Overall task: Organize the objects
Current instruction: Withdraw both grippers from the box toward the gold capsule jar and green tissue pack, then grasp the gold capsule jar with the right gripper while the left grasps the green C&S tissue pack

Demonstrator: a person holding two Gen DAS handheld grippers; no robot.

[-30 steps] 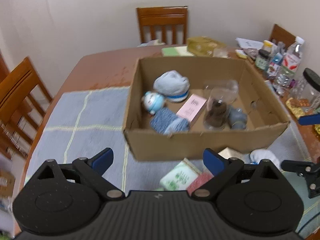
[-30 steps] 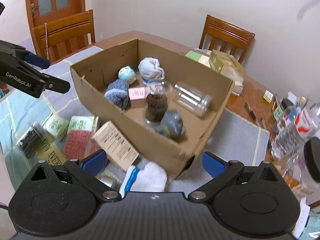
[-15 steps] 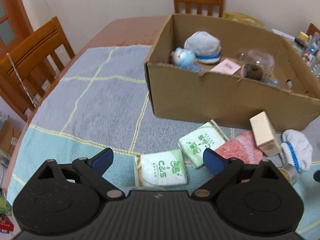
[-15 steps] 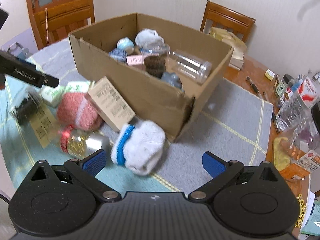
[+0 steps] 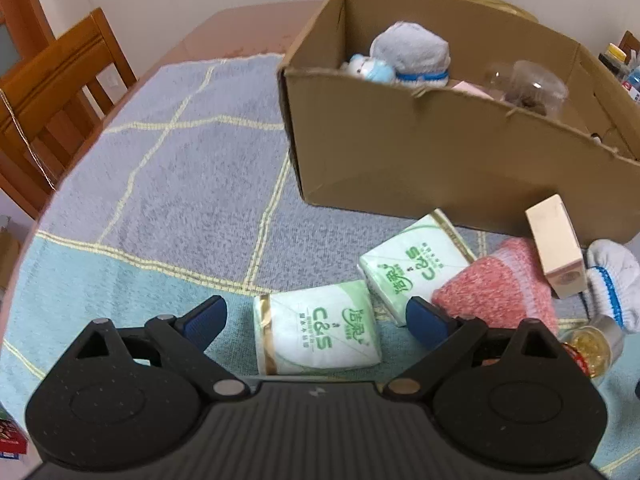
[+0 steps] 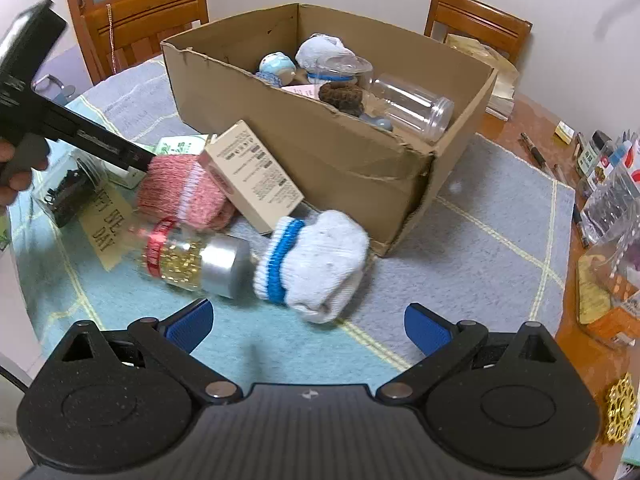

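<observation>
A: Since both your grippers have dropped toward the cloth, the loose pile sits right ahead. Your left gripper (image 5: 316, 316), jaws spread and empty, has the tissue pack (image 5: 318, 334) between its fingers.

B: Noted. Further right, your right gripper (image 6: 308, 326), also spread and empty, faces the white sock (image 6: 316, 264); the cardboard box (image 6: 340, 152) stands beyond. Pickups look next.
</observation>
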